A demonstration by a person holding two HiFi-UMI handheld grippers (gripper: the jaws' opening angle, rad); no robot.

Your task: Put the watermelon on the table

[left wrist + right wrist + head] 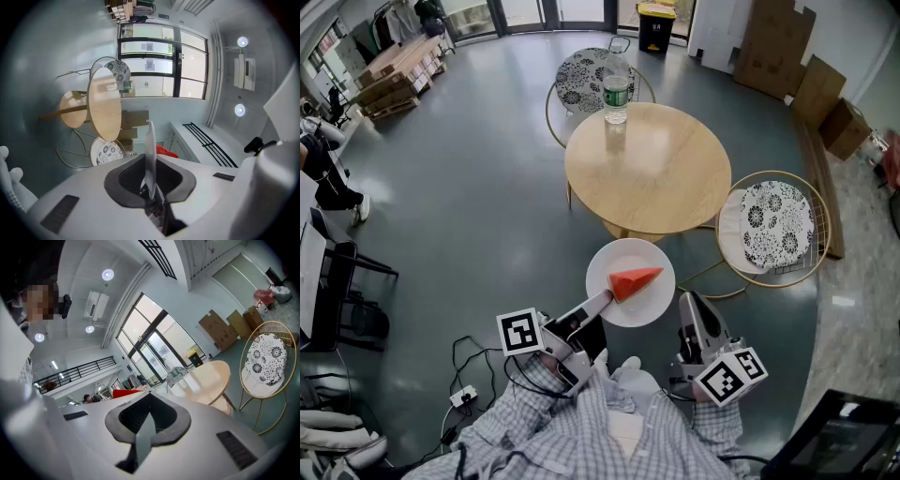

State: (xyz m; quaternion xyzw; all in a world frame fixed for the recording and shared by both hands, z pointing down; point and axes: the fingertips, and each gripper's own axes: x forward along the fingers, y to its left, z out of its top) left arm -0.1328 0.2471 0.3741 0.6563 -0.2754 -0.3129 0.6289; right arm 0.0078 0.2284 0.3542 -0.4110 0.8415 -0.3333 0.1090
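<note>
A red wedge of watermelon lies on a white plate, held in the air just short of the round wooden table. My left gripper is shut on the plate's near-left rim. In the left gripper view the plate stands edge-on between the jaws of the left gripper, the watermelon just behind it. My right gripper hangs beside the plate's right edge, apart from it, fingers together. In the right gripper view the right gripper shows only a thin slit; the watermelon peeks past its left.
A water bottle stands at the table's far edge. Two wire chairs with patterned cushions flank the table, one at the right and one behind. Cardboard boxes lean against the far wall. Cables trail on the floor at the left.
</note>
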